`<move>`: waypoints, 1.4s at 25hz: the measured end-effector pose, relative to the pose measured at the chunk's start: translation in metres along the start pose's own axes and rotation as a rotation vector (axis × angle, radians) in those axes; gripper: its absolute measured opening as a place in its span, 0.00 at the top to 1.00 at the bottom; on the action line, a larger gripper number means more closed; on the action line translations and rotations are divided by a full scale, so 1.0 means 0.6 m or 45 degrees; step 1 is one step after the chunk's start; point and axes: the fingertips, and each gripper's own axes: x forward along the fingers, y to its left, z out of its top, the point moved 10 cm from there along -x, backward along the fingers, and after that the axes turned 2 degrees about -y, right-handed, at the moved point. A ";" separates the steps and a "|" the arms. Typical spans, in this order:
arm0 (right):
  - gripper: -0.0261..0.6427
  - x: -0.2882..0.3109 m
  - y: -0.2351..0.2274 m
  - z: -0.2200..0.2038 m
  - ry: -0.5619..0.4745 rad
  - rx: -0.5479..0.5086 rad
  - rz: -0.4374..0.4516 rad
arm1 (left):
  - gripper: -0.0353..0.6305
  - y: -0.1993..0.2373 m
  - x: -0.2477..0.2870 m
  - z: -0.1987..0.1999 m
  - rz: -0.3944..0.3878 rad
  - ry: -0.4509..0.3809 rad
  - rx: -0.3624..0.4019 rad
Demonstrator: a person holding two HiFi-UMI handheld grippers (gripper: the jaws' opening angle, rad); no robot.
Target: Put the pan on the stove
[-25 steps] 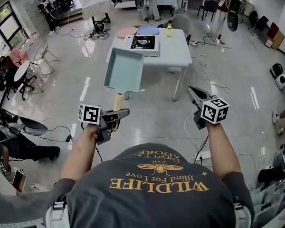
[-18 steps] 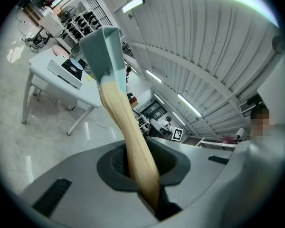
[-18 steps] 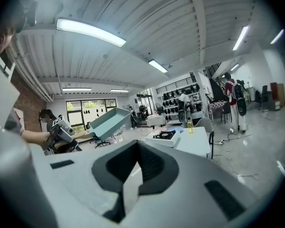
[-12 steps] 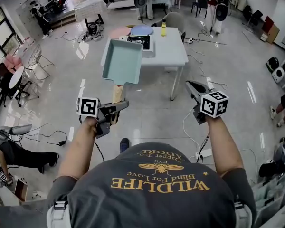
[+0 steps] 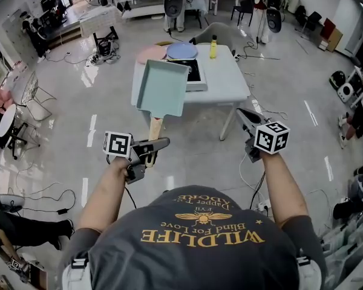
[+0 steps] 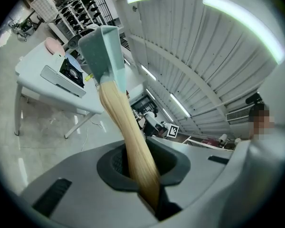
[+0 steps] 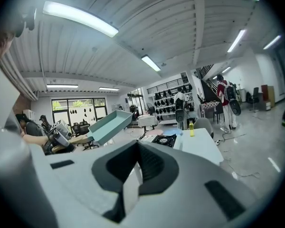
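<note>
A pale teal square pan [image 5: 160,88] with a wooden handle [image 5: 154,128] is carried in the air, short of the white table [image 5: 227,80]. My left gripper [image 5: 160,144] is shut on that handle, which runs up from between the jaws [image 6: 142,175] to the pan [image 6: 102,46]. The black portable stove [image 5: 195,70] sits on the table's left part, half hidden behind the pan; it also shows as stove [image 6: 70,72] and stove [image 7: 162,139]. My right gripper [image 5: 241,115] is held out beside the pan [image 7: 109,125], shut and holding nothing [image 7: 133,175].
A yellow bottle [image 5: 213,46], a blue plate [image 5: 183,51] and a pink plate [image 5: 150,54] lie at the table's far end. A grey chair [image 5: 221,29] stands behind it. Cables trail over the glossy floor; chairs stand at the left and a person stands at the right edge.
Both grippers and the pan have moved forward towards the table, which now looks nearer. The pan now overlaps the stove in the head view. The grip on the handle is unchanged.
</note>
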 end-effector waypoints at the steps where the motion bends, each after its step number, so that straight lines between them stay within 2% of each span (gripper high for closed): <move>1: 0.96 0.032 0.008 0.007 0.000 0.003 -0.009 | 0.86 0.014 -0.019 0.024 -0.004 0.015 -0.008; 5: 0.96 0.151 0.037 0.033 -0.021 0.022 -0.042 | 0.86 0.077 -0.103 0.123 0.036 0.079 0.046; 8: 0.96 0.235 0.046 0.054 -0.024 0.028 -0.062 | 0.86 0.120 -0.147 0.196 0.031 0.092 0.062; 15: 0.96 0.346 0.029 0.086 -0.011 0.031 -0.077 | 0.86 0.178 -0.188 0.302 0.015 0.096 0.060; 19: 0.96 0.390 -0.014 0.092 -0.017 0.044 -0.078 | 0.86 0.209 -0.179 0.343 0.018 0.098 0.066; 25: 0.96 0.452 -0.137 0.094 -0.015 0.061 -0.024 | 0.86 0.254 -0.099 0.398 0.058 0.087 0.047; 29: 0.96 0.512 -0.260 0.116 -0.019 0.054 0.024 | 0.86 0.293 -0.011 0.466 0.086 0.078 0.038; 33: 0.96 0.598 -0.389 0.146 0.000 0.031 0.134 | 0.86 0.335 0.081 0.528 0.134 0.008 -0.008; 35: 0.96 0.626 -0.454 0.173 0.016 0.031 0.180 | 0.86 0.341 0.137 0.567 0.137 -0.001 -0.001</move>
